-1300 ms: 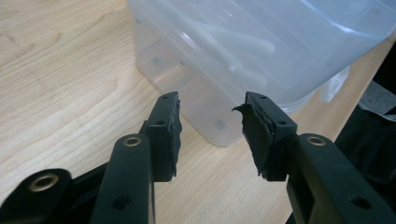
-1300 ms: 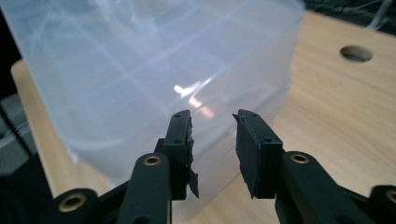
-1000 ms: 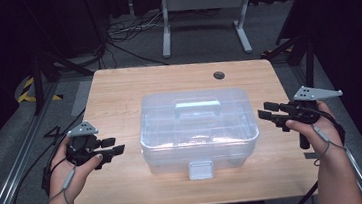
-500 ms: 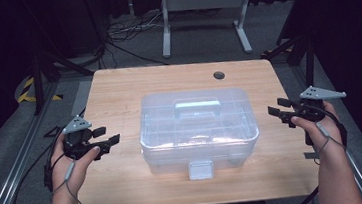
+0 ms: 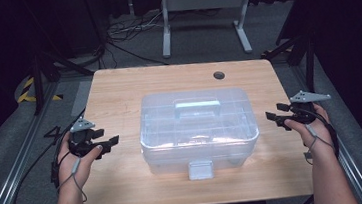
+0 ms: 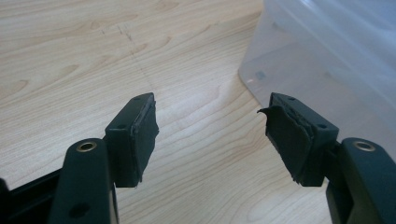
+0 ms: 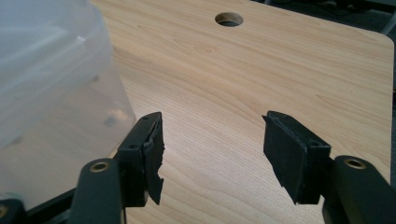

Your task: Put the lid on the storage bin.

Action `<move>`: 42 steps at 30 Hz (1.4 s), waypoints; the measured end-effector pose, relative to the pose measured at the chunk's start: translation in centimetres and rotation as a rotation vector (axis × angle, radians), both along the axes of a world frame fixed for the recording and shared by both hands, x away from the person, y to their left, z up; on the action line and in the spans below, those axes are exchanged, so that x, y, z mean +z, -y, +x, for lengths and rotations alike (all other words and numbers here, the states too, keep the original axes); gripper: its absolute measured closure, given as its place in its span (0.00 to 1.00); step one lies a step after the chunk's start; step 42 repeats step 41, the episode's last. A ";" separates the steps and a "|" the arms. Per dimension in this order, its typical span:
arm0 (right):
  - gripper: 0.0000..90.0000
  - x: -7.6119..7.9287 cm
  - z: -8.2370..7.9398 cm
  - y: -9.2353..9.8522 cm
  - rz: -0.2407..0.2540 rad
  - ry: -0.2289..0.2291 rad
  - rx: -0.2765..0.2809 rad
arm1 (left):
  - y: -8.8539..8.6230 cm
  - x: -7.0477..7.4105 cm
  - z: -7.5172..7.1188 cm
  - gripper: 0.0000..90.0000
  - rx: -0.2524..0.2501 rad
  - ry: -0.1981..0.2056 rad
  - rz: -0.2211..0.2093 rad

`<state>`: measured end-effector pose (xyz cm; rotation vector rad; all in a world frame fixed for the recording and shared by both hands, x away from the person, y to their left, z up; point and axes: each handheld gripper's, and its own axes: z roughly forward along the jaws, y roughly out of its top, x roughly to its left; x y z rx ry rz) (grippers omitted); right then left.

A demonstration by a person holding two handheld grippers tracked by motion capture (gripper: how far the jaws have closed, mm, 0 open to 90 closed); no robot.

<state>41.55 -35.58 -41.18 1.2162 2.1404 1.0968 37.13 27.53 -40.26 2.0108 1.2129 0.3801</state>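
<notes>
A clear plastic storage box with a lid handle and a front latch sits shut in the middle of the wooden table. My left gripper hovers low over the table just left of the box, its jaws pointing at the box's side. My right gripper is at the box's right side, facing inward. Both have just been opening and stand wide with nothing between them. In the left gripper view the left gripper frames bare wood beside the box wall. The right gripper does likewise, box at its left.
A round cable hole lies in the table's far right part, also seen in the right gripper view as the hole. Behind the table stand a metal frame and floor cables. Bare wood lies on either side of the box.
Both hands have sunk closer to the tabletop beside the box. Each gripper's jaws have spread wider, with nothing between them.
</notes>
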 end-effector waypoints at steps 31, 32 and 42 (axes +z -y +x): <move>0.37 -7.2 1.9 -1.1 -0.089 -0.097 0.050 | 1.0 -3.9 2.1 0.35 -0.065 -0.111 0.075; 0.37 -7.4 1.9 -1.1 -0.088 -0.094 0.055 | 1.1 -3.9 2.1 0.35 -0.065 -0.120 0.073; 0.37 -7.3 1.9 -1.2 -0.037 -0.072 0.053 | 1.3 -4.1 2.2 0.34 -0.081 -0.134 0.066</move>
